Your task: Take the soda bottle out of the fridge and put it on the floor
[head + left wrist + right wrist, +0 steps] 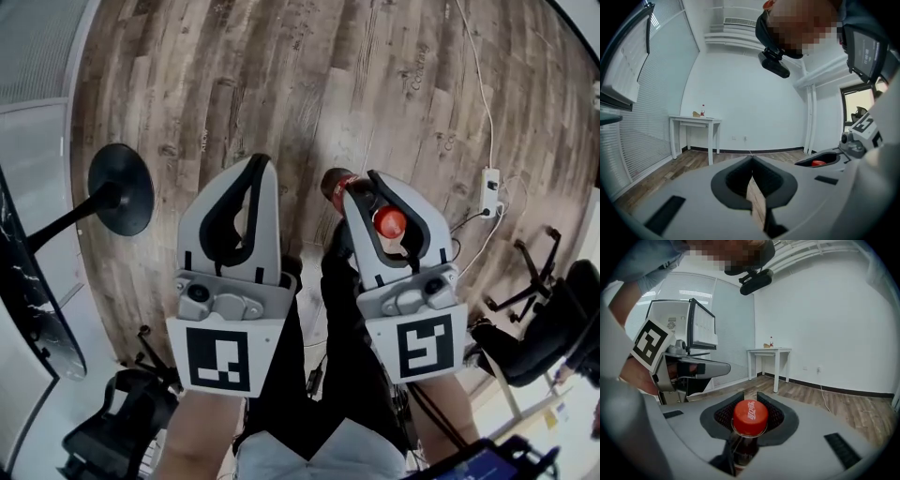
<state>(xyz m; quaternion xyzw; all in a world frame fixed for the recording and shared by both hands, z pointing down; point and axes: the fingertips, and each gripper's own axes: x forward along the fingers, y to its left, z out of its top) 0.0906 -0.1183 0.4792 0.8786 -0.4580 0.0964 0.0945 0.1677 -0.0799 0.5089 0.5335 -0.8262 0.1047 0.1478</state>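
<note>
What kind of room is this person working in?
Likely a sparsely furnished office or test room: bare white walls, window blinds along one side, and a small white table on a wood-plank floor.

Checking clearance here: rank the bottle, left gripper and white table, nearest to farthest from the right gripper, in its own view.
1. Bottle: clamped between the right gripper's jaws.
2. Left gripper: alongside, at the view's left.
3. Table: far back, by the wall.

Your soda bottle (pixel 337 185) is dark, its red cap (pixel 750 416) screwed on. Your right gripper (pixel 750 395) clamps its neck, and it hangs tilted above the wooden floor (pixel 328 84).
</note>
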